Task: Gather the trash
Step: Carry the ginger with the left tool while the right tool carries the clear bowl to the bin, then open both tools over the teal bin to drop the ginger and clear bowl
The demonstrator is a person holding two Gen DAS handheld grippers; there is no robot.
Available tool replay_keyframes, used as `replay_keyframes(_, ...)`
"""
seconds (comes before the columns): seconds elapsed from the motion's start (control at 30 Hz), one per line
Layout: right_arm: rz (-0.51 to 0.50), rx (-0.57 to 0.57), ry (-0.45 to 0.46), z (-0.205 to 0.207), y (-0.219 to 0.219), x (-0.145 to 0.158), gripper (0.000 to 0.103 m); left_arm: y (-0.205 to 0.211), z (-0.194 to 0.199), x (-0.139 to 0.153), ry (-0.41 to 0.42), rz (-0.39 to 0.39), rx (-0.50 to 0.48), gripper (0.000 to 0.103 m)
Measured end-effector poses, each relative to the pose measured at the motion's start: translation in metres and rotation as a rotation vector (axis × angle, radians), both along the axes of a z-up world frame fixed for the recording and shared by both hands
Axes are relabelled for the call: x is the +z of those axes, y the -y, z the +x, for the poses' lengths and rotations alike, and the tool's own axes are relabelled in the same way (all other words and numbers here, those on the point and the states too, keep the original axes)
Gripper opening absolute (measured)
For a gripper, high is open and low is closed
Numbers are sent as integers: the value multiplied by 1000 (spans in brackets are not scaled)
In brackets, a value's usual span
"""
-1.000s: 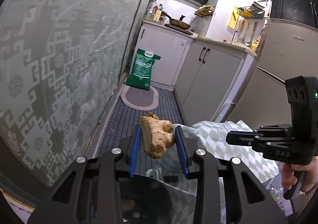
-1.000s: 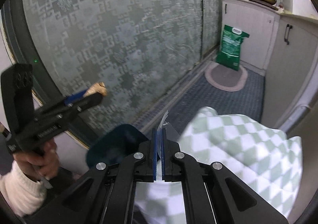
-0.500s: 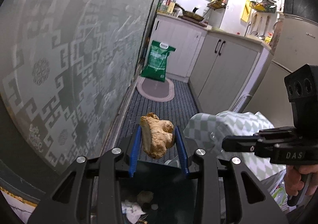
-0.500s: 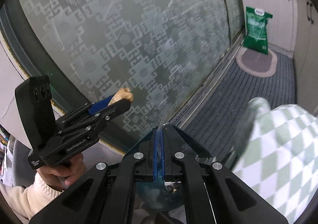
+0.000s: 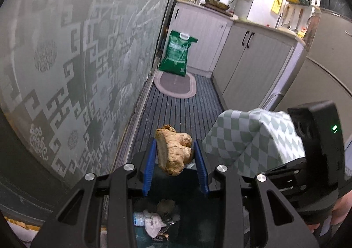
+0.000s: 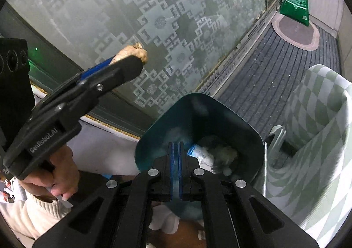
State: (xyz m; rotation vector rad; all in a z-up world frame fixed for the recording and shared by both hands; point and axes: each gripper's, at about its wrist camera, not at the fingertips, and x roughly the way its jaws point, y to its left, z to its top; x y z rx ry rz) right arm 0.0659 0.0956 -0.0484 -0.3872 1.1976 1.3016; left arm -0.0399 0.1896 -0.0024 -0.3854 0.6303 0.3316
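One "GenRobot.AI" mark, left gripper (image 6: 132, 59)

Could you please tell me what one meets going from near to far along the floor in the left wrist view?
Trash bin with crumpled waste → ginger piece in the left gripper → striped floor mat → oval rug → green bag → white cabinets.

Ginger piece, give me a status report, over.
Left gripper shut on ginger piece, above teal bin. Right gripper shut, empty. Nothing between ginger and bin.
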Motion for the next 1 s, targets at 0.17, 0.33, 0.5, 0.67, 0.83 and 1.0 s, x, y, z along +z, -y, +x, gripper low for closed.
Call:
replay_keyframes(0.17, 15, -26, -1, 9, 5, 8, 3, -2, 4, -14, -69, -17, -15, 37)
replay_keyframes(0.33, 32, -41, 3, 14, 8, 16, 3, -2, 7, -30, -139, -24, -43, 37)
replay_keyframes(0.5, 51, -48, 6, 16, 10, 24, 3, 1, 12, -47, -216, -45, -75, 37)
replay_keyframes(0.67, 69, -51, 12, 17, 12, 32, 3, 5, 18, -65, -296, -56, -99, 37)
replay_keyframes(0.83, 91, -63, 15, 21, 18, 40, 3, 9, 22, -83, -373, -58, -122, 37)
replay_keyframes(1.0, 113, -81, 18, 26, 26, 49, 3, 15, 27, -101, -446, -55, -149, 37)
